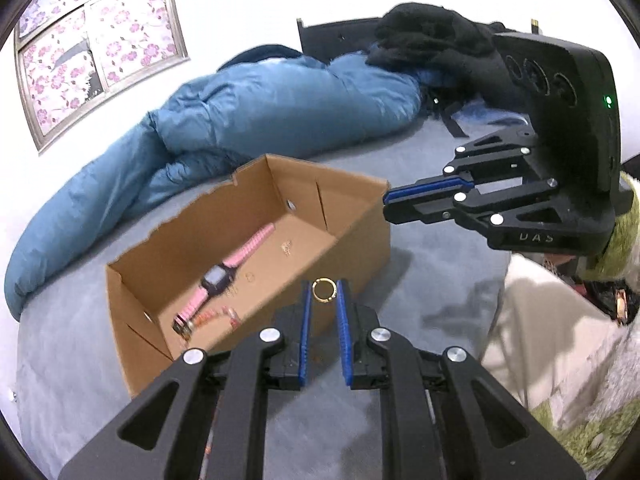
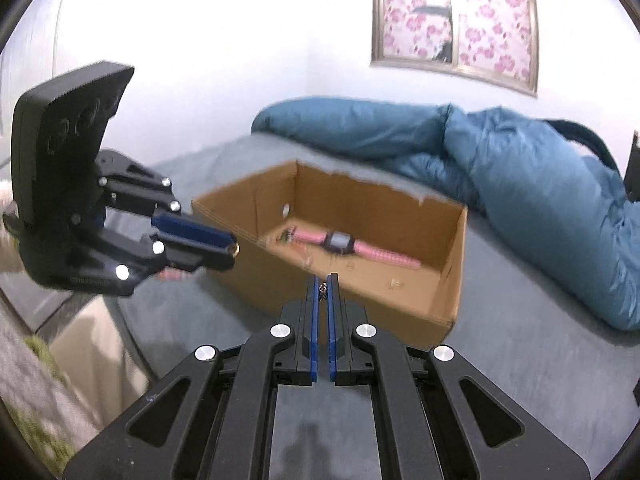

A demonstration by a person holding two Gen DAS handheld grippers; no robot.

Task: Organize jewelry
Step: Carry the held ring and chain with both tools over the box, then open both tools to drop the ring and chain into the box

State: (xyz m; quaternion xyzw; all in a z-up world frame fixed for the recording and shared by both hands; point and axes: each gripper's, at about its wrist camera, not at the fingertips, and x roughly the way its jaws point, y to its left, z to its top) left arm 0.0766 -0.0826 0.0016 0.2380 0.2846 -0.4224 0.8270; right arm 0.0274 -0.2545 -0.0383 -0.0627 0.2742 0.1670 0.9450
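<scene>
An open cardboard box point(image 1: 360, 232) point(image 2: 452, 280) sits on the grey bed. Inside lie a pink watch point(image 1: 224, 280) point(image 2: 352, 246) and small jewelry pieces point(image 1: 216, 316). My left gripper point(image 1: 323, 292) is shut on a gold ring point(image 1: 323, 290), held just in front of the box's near wall; it also shows in the right wrist view point(image 2: 232, 250). My right gripper point(image 2: 322, 292) is shut on a small dark jewelry piece point(image 2: 321, 292) near the box's front wall; it also shows in the left wrist view point(image 1: 386, 202), hovering at the box's right corner.
A blue duvet point(image 1: 248, 112) point(image 2: 500, 168) lies bunched behind the box. Black clothing point(image 1: 432, 40) sits at the far end by a dark headboard. The bed edge, a beige object point(image 1: 552, 320) and a green rug point(image 1: 592, 432) are at the right.
</scene>
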